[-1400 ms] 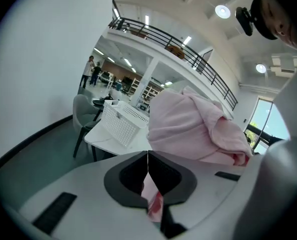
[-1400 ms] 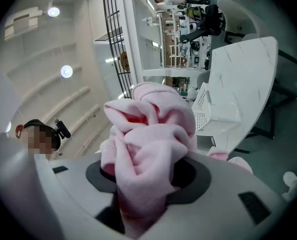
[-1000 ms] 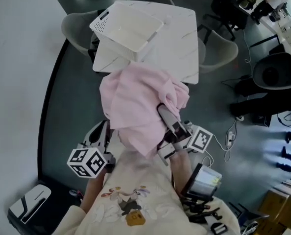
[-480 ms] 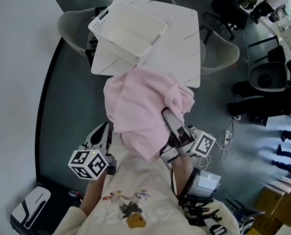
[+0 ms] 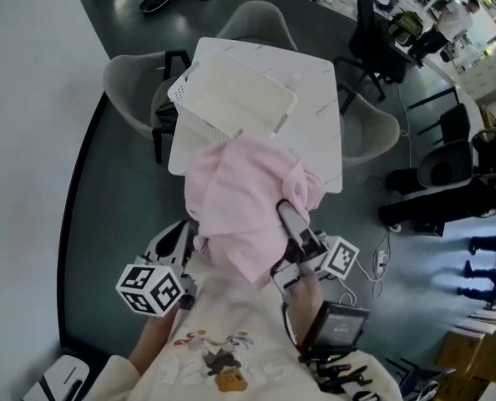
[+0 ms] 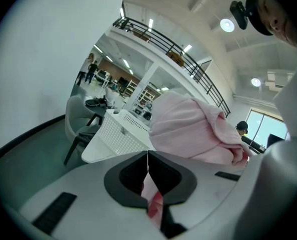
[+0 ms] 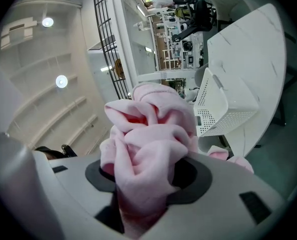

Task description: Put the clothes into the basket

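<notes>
Pinching soft, crumpled pink cloth (image 5: pixel 231 199) — left tongs (image 6: pixel 147 160), right tongs (image 7: pixel 141 181) — near perforated basket (image 5: pixel 199 122).

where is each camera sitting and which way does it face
Head view: on the person's head, looking steeply down at the table, basket and pink garment; their shirt shows.
Left gripper view: rides the left claw, facing the basket past jaws pinching the garment.
Right gripper view: rides the right claw, facing the garment bunched in its jaws.
Shared: all three show garment and basket.
</notes>
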Available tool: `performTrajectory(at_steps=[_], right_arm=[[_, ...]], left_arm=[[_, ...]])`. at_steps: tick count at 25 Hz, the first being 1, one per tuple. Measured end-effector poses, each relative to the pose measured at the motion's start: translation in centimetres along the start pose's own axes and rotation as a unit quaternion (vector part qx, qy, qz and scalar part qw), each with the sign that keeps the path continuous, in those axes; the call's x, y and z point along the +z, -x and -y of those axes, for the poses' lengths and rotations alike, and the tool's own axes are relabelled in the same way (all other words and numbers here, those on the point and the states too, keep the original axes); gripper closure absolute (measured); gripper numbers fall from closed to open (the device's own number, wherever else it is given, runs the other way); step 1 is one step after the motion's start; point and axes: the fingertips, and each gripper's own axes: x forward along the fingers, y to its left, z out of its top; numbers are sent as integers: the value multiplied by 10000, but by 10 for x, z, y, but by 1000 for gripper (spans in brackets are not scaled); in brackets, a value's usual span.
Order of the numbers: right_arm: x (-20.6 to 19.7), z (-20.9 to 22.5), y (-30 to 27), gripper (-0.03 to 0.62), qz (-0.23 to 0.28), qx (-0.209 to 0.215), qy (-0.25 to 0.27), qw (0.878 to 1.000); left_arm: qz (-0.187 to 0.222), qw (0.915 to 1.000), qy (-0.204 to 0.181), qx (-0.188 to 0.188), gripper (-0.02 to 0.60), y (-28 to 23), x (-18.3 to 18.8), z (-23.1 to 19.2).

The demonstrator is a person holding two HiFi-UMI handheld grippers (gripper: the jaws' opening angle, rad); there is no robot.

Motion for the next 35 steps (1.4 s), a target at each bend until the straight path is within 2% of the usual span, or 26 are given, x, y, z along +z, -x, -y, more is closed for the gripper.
performTrajectory(at_steps=[6, 12, 22, 26, 35], right_arm=[[-7, 5, -32, 365, 258, 29, 45, 9997], [-7, 4, -55, 365, 270, 95, -25, 9996], [9, 18, -96, 365, 27, 198, -349, 9992], [19, 24, -116, 365, -104, 238, -510, 9984], [67, 20, -165, 365, -346, 522, -650, 9959]], left_arm=[[-127, 9995, -184, -216, 569, 0, 21, -17], [-287, 9989, -239, -278, 569, -8, 31, -28], [-126, 9999, -115, -4, 570, -27, 55, -40], [-87, 9997, -203, 42, 569, -44, 68, -36], [189, 9990, -166, 362, 569, -77, 105, -32]])
